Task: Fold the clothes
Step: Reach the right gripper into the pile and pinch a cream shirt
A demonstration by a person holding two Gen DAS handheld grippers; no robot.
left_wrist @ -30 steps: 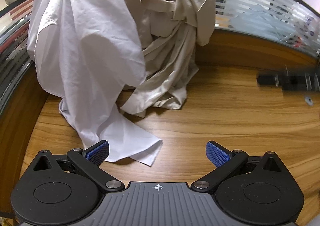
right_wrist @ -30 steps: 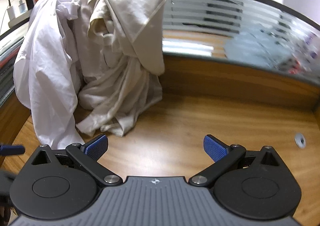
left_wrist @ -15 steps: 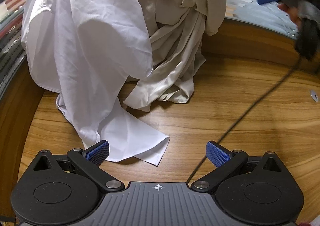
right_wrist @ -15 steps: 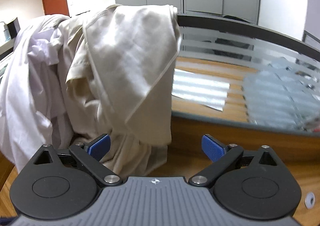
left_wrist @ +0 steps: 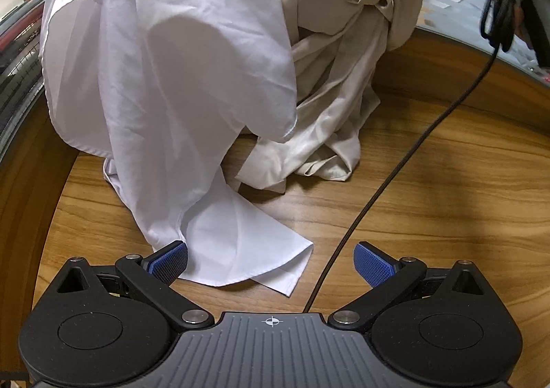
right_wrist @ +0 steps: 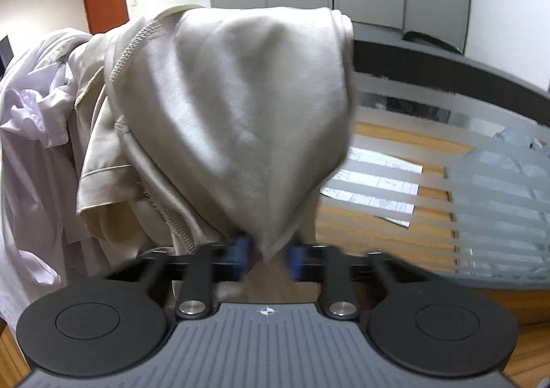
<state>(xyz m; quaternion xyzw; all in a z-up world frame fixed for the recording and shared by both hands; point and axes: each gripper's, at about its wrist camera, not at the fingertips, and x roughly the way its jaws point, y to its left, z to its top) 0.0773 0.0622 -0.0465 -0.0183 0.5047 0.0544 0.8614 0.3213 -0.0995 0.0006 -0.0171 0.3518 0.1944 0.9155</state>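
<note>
Right tongs (right_wrist: 268, 256) now around beige garment (right_wrist: 240, 119)

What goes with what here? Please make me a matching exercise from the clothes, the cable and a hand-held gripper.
Things:
1. white garment
2. beige garment
3. cable
4. left hand-held gripper

States:
A. wide open, low over the desk
B. its hanging tip sits between the fingers of the right hand-held gripper
C. one corner lies flat on the desk
D. runs slantwise across the desk

Pairs: 1-C, 2-B, 3-D, 4-A.

Note: the right hand-held gripper's jaws have just been closing, with the beige tip between them.
</note>
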